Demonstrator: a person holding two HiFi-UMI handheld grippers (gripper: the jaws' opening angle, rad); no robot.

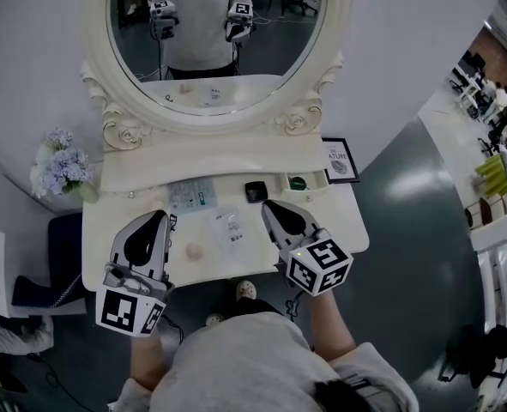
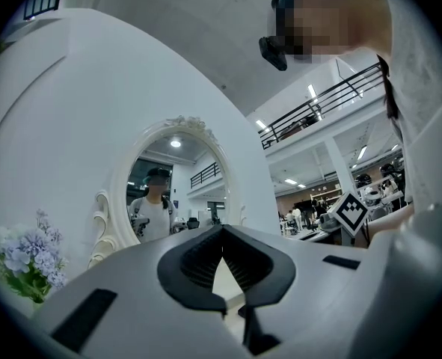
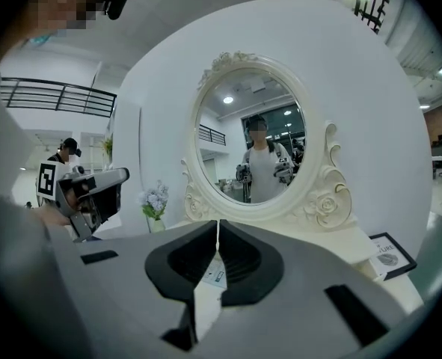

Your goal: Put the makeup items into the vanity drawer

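Left tool [image 1: 161,220] and right tool [image 1: 270,206] held over bench [image 1: 341,221], jaws pressed together, nothing gripped; beige sponge [image 1: 195,251], clear packet [image 1: 230,227] seen between them

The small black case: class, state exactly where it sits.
Head view: the small black case sits at the back of the vanity top, right of centre, between a pale packet on its left and a green item on its right.
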